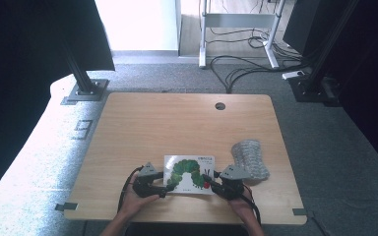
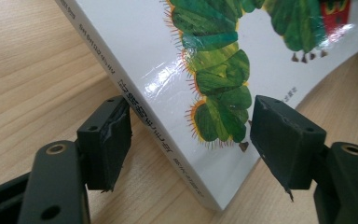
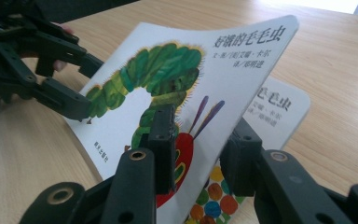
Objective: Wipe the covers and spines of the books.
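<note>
A picture book (image 1: pixel 189 173) with a green caterpillar on its white cover lies near the front edge of the wooden table (image 1: pixel 177 123). My right gripper (image 3: pixel 200 140) is shut on the front cover (image 3: pixel 168 70) at its red-headed end and holds it raised and bent above the title page (image 3: pixel 279 107). My left gripper (image 2: pixel 191 140) is open at the book's (image 2: pixel 168 60) spine corner, one jaw beside the spine and the other over the cover. In the high view the left gripper (image 1: pixel 165 189) is at the book's left and the right gripper (image 1: pixel 210 183) at its right.
A grey patterned pouch-like object (image 1: pixel 250 158) lies just right of the book. A cable hole (image 1: pixel 220 106) sits at the table's far middle. Dark stands and cables are on the floor beyond the table.
</note>
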The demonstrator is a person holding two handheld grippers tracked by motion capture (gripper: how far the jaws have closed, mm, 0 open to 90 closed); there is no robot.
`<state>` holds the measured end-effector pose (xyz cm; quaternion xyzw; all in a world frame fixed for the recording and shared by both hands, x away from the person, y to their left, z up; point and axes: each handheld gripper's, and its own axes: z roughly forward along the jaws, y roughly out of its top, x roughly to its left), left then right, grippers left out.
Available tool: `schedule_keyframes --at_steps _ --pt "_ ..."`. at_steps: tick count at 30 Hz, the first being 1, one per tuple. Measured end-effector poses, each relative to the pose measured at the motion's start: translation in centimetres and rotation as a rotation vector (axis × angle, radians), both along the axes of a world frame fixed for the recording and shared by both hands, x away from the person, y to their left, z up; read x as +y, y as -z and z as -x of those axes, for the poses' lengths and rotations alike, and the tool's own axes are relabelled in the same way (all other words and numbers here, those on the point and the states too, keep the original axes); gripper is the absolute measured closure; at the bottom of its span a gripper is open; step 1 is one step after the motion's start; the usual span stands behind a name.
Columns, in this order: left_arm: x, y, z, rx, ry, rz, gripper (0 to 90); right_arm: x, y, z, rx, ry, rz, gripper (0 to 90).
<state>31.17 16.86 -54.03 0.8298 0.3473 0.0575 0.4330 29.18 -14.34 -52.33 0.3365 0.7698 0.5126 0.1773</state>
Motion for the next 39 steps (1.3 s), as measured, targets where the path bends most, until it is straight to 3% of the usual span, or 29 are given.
schedule_keyframes --at_steps 9,19,25,31,35,39 --pt "0.5 -0.4 -0.1 0.021 0.010 0.085 31.7 -0.3 0.5 -0.4 0.038 0.026 0.041 63.4" --pt "0.9 -1.4 0.4 -0.039 0.021 0.139 33.8 -0.3 0.3 -0.3 0.004 0.030 0.076 63.0" --pt "0.6 -1.7 0.9 -0.095 0.027 0.109 36.4 -0.1 0.4 -0.3 -0.024 0.048 0.096 62.1" --pt "0.8 -1.8 1.0 -0.110 0.013 0.110 43.0 0.0 0.4 -0.3 -0.035 0.052 0.101 61.6" --pt "1.0 -2.1 1.1 -0.111 0.031 0.123 49.6 -0.1 0.4 -0.3 -0.050 0.066 0.109 61.3" --pt "0.8 -2.2 1.3 -0.135 0.040 0.103 51.8 -0.3 0.4 -0.4 -0.051 0.080 0.106 60.8"
